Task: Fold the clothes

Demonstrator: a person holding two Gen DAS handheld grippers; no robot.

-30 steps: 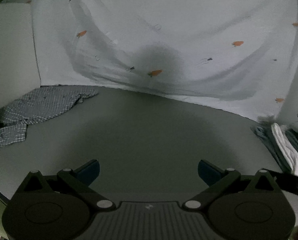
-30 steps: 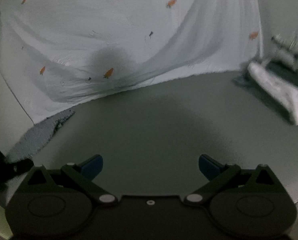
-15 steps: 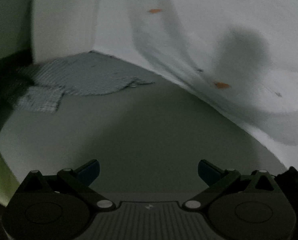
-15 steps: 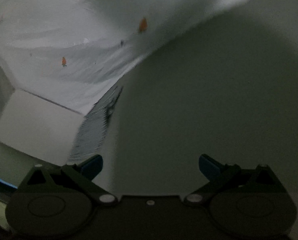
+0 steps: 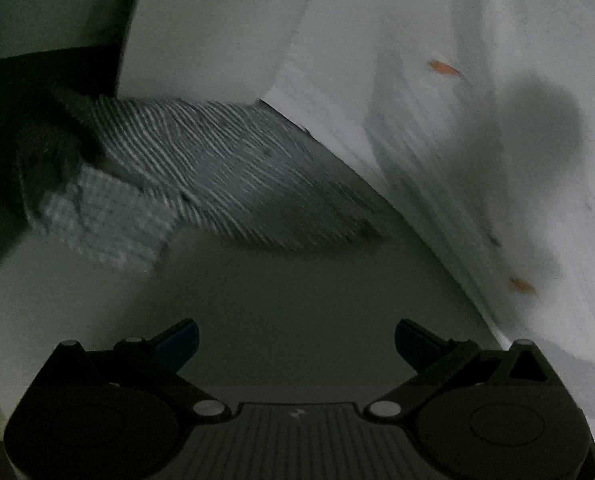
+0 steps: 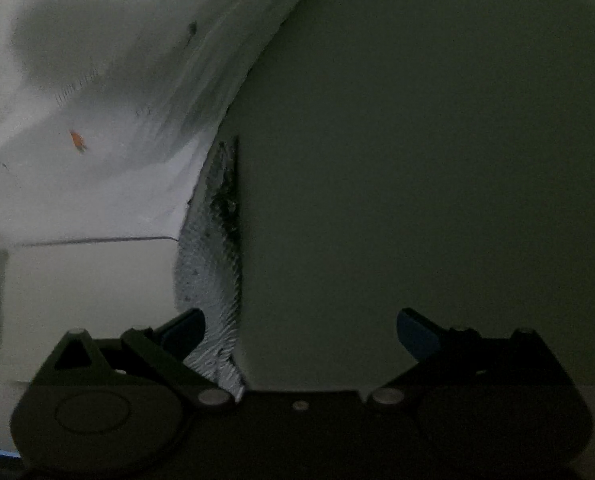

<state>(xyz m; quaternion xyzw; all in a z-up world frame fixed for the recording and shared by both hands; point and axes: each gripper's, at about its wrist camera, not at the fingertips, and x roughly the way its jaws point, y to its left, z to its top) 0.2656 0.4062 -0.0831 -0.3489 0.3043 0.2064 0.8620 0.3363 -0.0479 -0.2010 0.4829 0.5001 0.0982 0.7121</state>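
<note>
A grey-and-white checked garment (image 5: 217,176) lies crumpled on the grey-green table (image 5: 281,300) at the left, against the white backdrop; its left part is in deep shadow. My left gripper (image 5: 295,340) hovers open a short way in front of it, nothing between its blue-padded fingers. In the right wrist view the same checked garment (image 6: 213,260) shows as a narrow strip running toward the lower left. My right gripper (image 6: 301,330) is open, its left fingertip just beside the cloth's near end.
A white sheet with small orange motifs (image 5: 477,120) hangs behind the table and meets it along a curved edge. A plain white panel (image 6: 89,280) stands at the left. The bare table surface (image 6: 437,160) stretches to the right.
Both cameras swung left and closer to the checked garment, which now looms larger. The folded pile at the right has left view. Both grippers stayed open.
</note>
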